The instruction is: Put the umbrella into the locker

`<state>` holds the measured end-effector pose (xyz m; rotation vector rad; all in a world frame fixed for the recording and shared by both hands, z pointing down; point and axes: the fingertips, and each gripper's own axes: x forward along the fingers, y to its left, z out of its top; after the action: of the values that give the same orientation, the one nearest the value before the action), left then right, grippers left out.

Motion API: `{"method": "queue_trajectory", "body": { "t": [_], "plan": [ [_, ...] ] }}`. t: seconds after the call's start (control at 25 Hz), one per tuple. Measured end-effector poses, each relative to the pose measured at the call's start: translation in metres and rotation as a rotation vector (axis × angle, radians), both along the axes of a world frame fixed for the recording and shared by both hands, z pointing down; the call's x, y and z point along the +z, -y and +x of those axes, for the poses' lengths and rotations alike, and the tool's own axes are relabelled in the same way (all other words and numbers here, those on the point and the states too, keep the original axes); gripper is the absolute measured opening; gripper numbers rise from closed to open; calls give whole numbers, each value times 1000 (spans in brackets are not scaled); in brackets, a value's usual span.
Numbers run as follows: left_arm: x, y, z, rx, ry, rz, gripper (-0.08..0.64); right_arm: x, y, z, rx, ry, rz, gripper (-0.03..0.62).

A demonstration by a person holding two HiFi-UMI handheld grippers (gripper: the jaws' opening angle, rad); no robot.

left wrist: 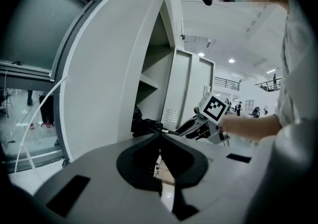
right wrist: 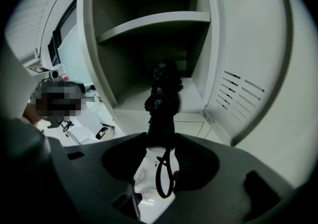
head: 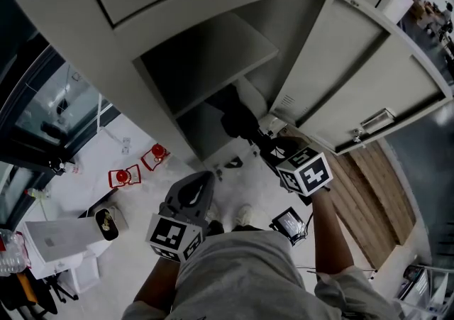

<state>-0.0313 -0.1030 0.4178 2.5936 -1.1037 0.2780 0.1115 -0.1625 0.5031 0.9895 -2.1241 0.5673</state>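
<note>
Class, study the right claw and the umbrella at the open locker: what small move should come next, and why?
Probably ease the right claw forward a little, deeper under the shelf. It grips the umbrella near its handle end. The far end is already inside the locker's lower compartment, but the handle and strap sit outside the opening.

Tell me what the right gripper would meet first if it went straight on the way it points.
Its own load leads: the umbrella held in the right gripper would probably reach the lower floor of the locker, under the shelf; depth there is unclear.
</note>
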Motion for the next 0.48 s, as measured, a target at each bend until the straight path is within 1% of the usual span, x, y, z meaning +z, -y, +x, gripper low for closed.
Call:
{"method": "queue_trajectory", "body": {
  "t": [0.2, 0.48],
  "plan": [
    [2, -1, 0, 2, 2, -4, 15, 0, 0, 0, -10, -8, 20, 190],
    [1, -1, -1, 5, 0, -1, 15, -5, 3, 0, -20, -57, 46, 189]
  ]
}}
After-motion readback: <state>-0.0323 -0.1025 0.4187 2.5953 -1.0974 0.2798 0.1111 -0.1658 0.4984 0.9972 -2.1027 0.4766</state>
